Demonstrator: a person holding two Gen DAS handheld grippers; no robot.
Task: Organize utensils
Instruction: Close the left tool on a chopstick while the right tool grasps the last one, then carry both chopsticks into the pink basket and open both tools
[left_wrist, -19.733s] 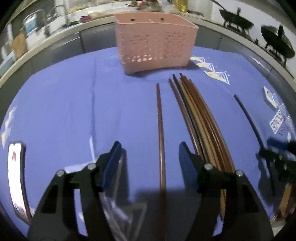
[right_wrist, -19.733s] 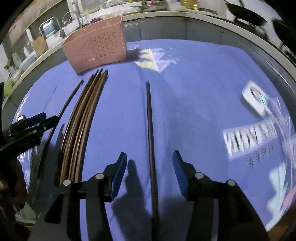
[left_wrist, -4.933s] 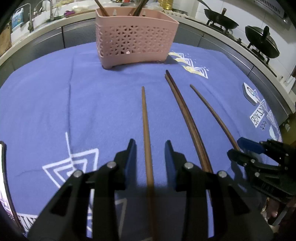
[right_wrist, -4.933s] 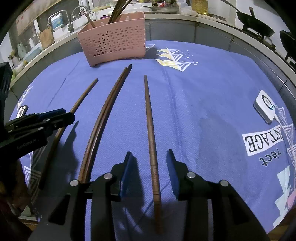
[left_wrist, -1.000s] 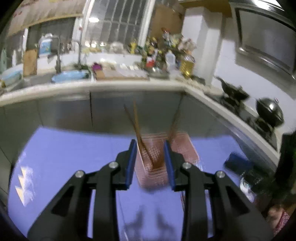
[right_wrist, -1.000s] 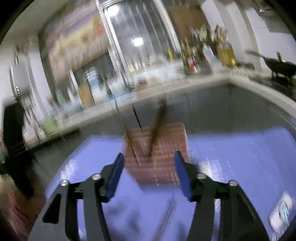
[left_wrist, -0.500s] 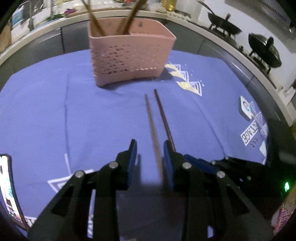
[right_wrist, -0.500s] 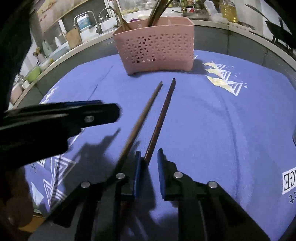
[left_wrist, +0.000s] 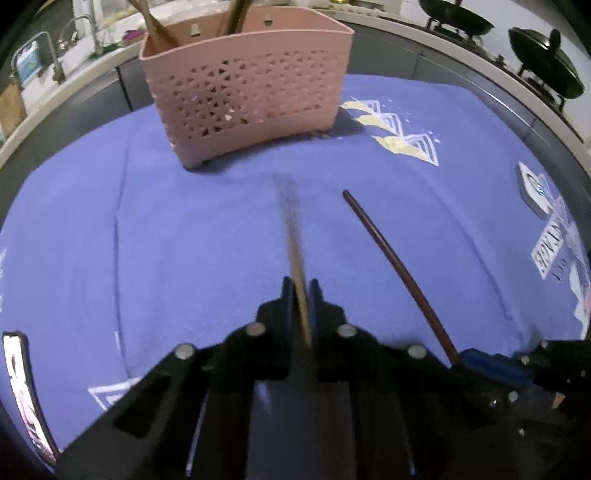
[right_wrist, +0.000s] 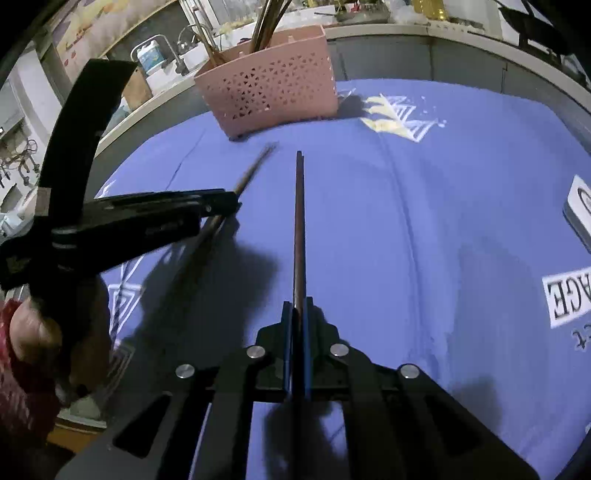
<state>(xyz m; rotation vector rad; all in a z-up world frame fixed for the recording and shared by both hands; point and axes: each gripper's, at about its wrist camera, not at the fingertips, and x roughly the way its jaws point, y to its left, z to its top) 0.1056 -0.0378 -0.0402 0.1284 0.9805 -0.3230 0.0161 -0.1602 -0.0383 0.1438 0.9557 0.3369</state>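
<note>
A pink perforated basket (left_wrist: 247, 92) stands at the far side of the blue cloth and holds several brown chopsticks; it also shows in the right wrist view (right_wrist: 269, 92). My left gripper (left_wrist: 300, 291) is shut on a brown chopstick (left_wrist: 291, 229) that points toward the basket, blurred. My right gripper (right_wrist: 297, 314) is shut on a darker brown chopstick (right_wrist: 299, 221) that also points toward the basket. The right wrist view shows the left gripper (right_wrist: 221, 203) with its chopstick (right_wrist: 251, 173) at the left. The left wrist view shows the right gripper's chopstick (left_wrist: 391, 262) at the right.
A blue patterned cloth (left_wrist: 147, 240) covers the table. A white small device (right_wrist: 580, 210) lies at its right edge. A phone (left_wrist: 22, 384) lies at the left edge. Pans (left_wrist: 543, 66) sit on a stove at the back right, a sink at the back left.
Both grippers have closed on the two chopsticks that lay side by side on the cloth. The chopsticks have spread apart, and the left one is moving.
</note>
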